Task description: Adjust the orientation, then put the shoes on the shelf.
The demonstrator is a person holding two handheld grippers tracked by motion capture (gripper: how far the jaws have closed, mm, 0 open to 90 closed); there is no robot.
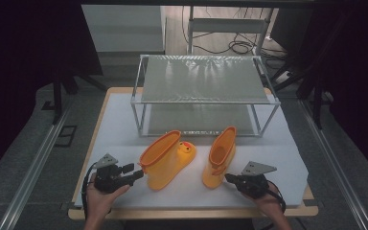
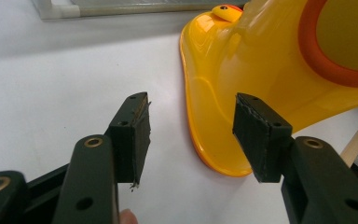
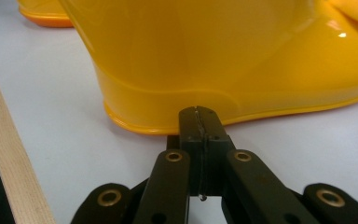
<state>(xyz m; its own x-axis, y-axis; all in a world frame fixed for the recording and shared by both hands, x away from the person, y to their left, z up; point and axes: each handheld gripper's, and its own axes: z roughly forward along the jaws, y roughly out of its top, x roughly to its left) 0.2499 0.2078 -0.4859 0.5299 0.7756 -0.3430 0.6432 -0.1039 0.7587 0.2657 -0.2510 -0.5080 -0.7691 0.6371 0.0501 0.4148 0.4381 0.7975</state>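
Two yellow rubber boots sit on the white counter [image 1: 124,115], near side of the wire shelf rack [image 1: 203,79]. Left boot [image 1: 165,160] tips over leftward, orange rim toward the left claw [image 1: 136,173], whose jaws stand apart with nothing between. Right boot [image 1: 219,155] stands upright; the right claw [image 1: 229,178] is pressed together, empty, tip just beside the heel. Boots look light, glossy, slippery, walls flexible; best hold is likely pinching the shaft rim.

Lab: aluminium rails [image 1: 33,163], floor cables [image 1: 239,46]
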